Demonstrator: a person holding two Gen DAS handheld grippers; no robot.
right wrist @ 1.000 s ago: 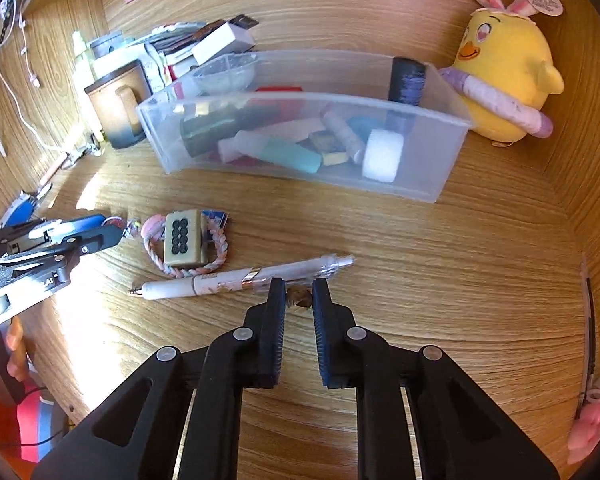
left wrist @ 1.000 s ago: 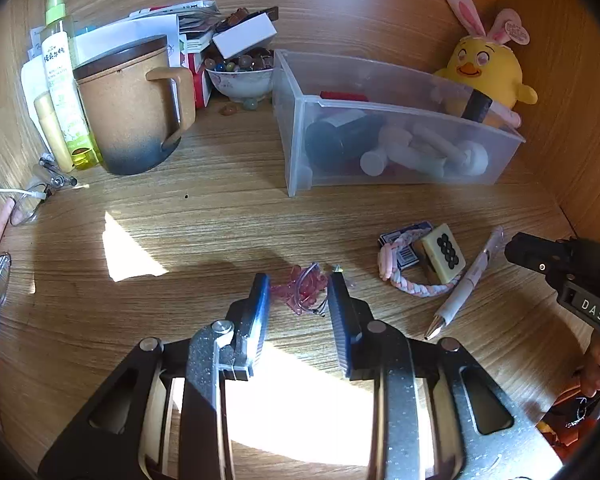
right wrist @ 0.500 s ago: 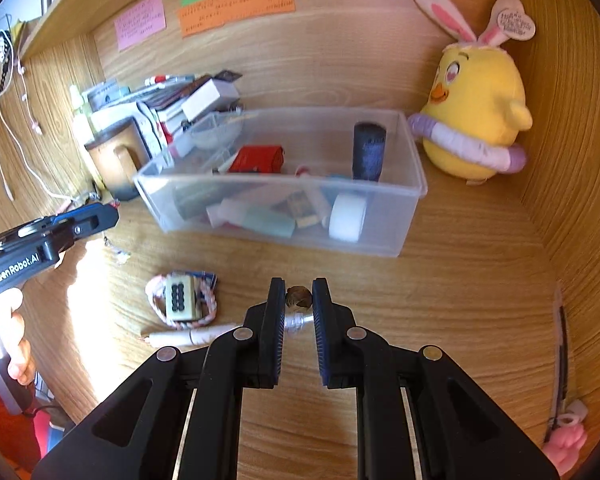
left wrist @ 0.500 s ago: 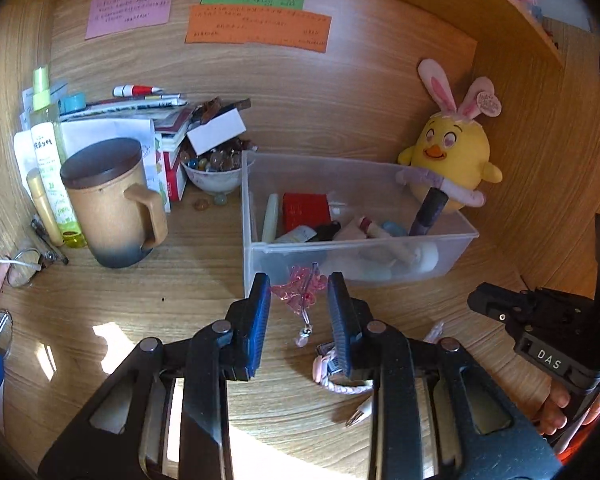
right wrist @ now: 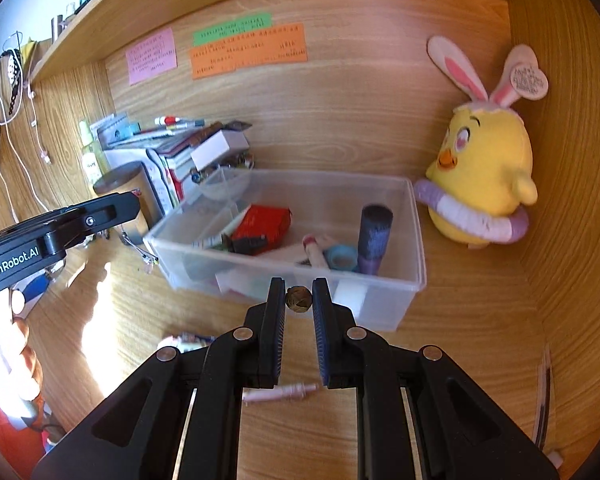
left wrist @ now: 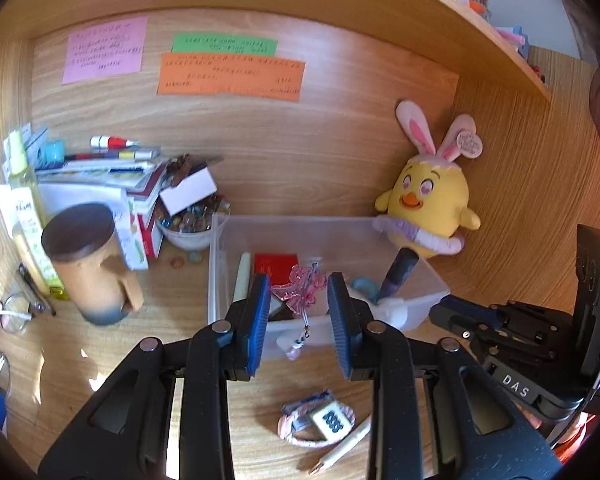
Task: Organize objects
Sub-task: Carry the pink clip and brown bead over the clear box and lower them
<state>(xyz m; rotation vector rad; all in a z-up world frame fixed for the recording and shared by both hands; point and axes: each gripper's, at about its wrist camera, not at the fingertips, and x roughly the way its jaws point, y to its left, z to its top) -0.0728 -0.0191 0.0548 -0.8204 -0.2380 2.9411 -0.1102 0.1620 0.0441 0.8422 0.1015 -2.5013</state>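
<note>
My left gripper (left wrist: 299,296) is shut on a pink translucent charm (left wrist: 300,289) whose small pendant dangles below, held above the front wall of a clear plastic bin (left wrist: 220,280). My right gripper (right wrist: 299,299) is shut on a small brown bead (right wrist: 298,299), raised in front of the same bin (right wrist: 412,240). The bin holds a red box (right wrist: 266,222), a dark tube (right wrist: 374,236), a tape roll and other small items. On the desk lie a braided pink ring with a mahjong tile (left wrist: 330,422) and a white pen (left wrist: 340,450).
A yellow chick plush (right wrist: 482,176) sits right of the bin. A brown lidded mug (left wrist: 88,264), a bottle (left wrist: 24,216), stacked books and a bowl of beads (left wrist: 188,226) stand at left. Sticky notes hang on the back wall under a shelf.
Both grippers have risen from the desk, carrying the pink charm and the brown bead, and now look down into the bin from higher up.
</note>
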